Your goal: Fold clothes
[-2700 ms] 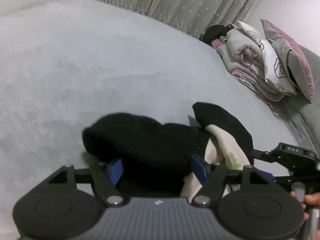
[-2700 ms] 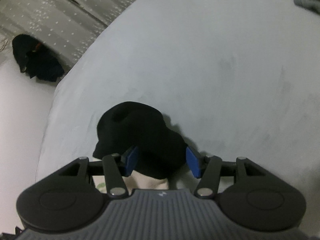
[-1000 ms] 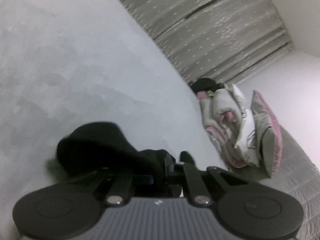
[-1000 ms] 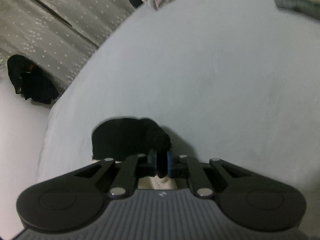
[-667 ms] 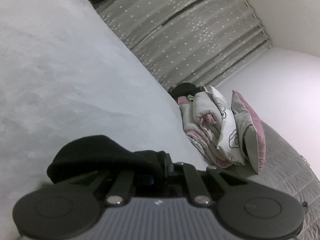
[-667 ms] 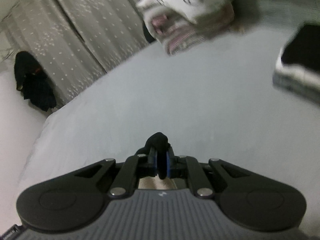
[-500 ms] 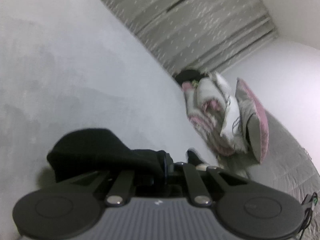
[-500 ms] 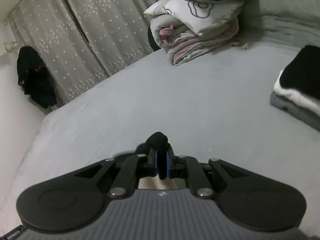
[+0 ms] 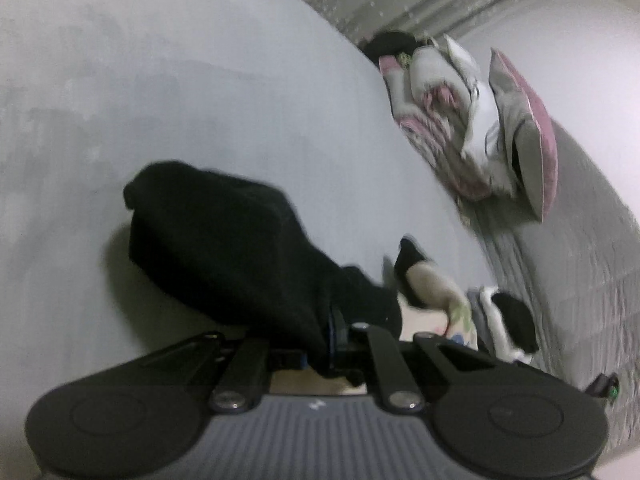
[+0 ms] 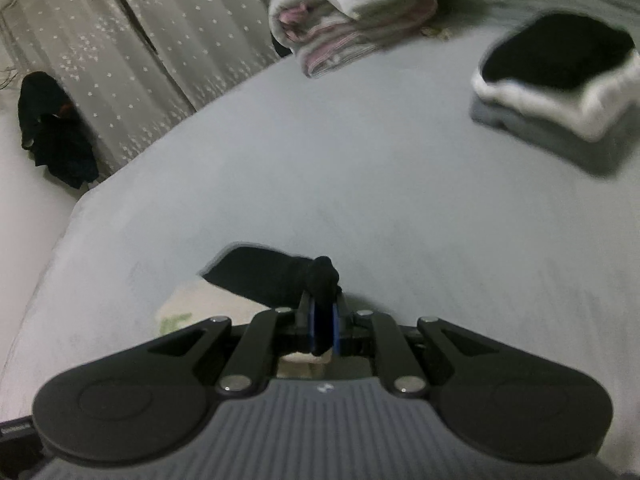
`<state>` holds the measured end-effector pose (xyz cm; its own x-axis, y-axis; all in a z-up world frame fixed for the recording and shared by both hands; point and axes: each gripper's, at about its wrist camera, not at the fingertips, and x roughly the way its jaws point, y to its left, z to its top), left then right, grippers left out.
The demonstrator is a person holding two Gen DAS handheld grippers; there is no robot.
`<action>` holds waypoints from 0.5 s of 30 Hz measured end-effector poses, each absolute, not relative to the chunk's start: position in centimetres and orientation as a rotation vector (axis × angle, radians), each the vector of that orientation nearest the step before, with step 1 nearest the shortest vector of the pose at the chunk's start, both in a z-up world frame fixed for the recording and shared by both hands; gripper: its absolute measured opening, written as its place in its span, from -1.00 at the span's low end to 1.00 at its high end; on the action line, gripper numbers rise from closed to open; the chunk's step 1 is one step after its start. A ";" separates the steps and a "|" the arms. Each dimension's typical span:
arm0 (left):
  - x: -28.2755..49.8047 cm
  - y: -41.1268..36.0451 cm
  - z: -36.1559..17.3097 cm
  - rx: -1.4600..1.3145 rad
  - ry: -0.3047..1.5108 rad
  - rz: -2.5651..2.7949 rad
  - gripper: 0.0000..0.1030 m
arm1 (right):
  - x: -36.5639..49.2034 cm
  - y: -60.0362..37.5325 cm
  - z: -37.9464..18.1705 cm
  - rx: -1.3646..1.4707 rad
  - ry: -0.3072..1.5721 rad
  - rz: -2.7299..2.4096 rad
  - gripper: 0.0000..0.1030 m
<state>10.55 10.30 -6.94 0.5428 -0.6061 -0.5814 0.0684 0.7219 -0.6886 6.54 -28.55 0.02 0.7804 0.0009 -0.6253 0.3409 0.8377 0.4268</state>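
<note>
A black and cream garment (image 9: pixel 224 236) hangs over the grey bed (image 9: pixel 160 80). My left gripper (image 9: pixel 332 332) is shut on a black fold of it, and the cloth bulges out to the left in front of the jaws. In the right wrist view my right gripper (image 10: pixel 323 320) is shut on another bunched black edge of the garment (image 10: pixel 264 276), with a cream printed part showing at lower left. The cream part (image 9: pixel 436 292) also trails to the right in the left wrist view.
A stack of folded clothes (image 10: pixel 556 76), black on top of white and grey, lies on the bed at right. Rolled bedding (image 10: pixel 348 12) and a pink-edged pillow (image 9: pixel 524 128) sit at the head. Dotted curtains (image 10: pixel 160 40) and dark hanging clothes (image 10: pixel 56 132) stand beyond the bed's edge.
Both grippers went from open around the garment to shut on it and lifted it. The right one has since swung so the folded stack comes into view; the left has turned and tilted.
</note>
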 end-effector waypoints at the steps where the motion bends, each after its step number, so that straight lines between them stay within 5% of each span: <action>1: 10.2 10.1 -7.1 -0.647 0.931 -0.443 -0.83 | 6.1 -28.8 -0.6 0.566 0.663 -0.192 -0.82; 15: 4.0 7.5 -6.6 -0.474 0.972 -0.517 -0.83 | 1.8 -31.0 -1.5 0.595 0.674 -0.098 -0.82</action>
